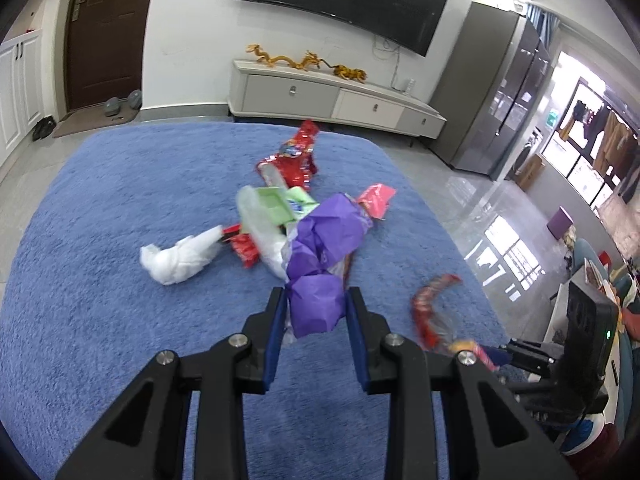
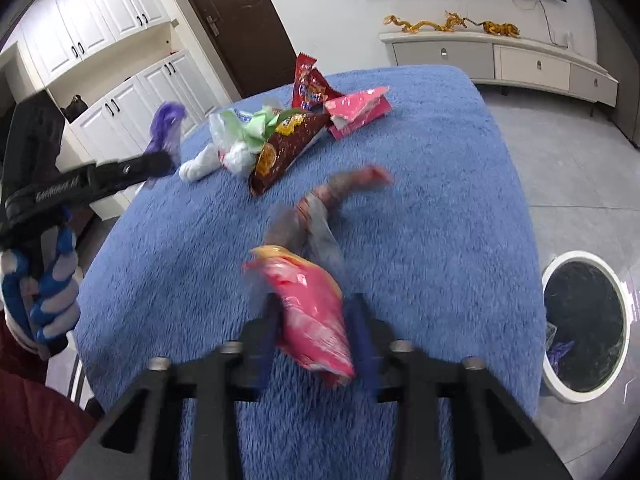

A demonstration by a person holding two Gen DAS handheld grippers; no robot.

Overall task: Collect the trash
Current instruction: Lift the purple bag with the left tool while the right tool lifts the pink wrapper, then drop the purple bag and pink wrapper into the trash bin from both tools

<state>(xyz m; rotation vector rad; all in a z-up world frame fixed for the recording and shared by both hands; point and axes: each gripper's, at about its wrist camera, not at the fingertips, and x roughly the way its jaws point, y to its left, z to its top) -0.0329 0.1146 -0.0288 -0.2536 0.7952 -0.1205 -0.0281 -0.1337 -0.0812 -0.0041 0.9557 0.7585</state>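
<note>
My left gripper [image 1: 316, 296] is shut on a crumpled purple wrapper [image 1: 324, 240] over the blue fluffy surface [image 1: 120, 240]; the right wrist view shows it at the left [image 2: 160, 164], wrapper [image 2: 168, 124] raised. A blurred pink snack bag [image 2: 316, 320] hangs loose between the fingers of my right gripper [image 2: 314, 304], which is open. Just beyond it is a blurred red-grey wrapper [image 2: 320, 208], also seen as a red streak [image 1: 430, 312]. The pile holds a brown snack bag [image 2: 284, 148], a pink wrapper [image 2: 356, 110], a red foil bag [image 1: 294, 160] and a white tissue [image 1: 176, 258].
A white-rimmed bin [image 2: 576, 257] with a black liner stands on the floor at the right of the surface. A person's striped gloved hand [image 2: 52, 292] holds the left tool. A TV cabinet [image 1: 336, 100] and a dark fridge [image 1: 492, 92] stand beyond.
</note>
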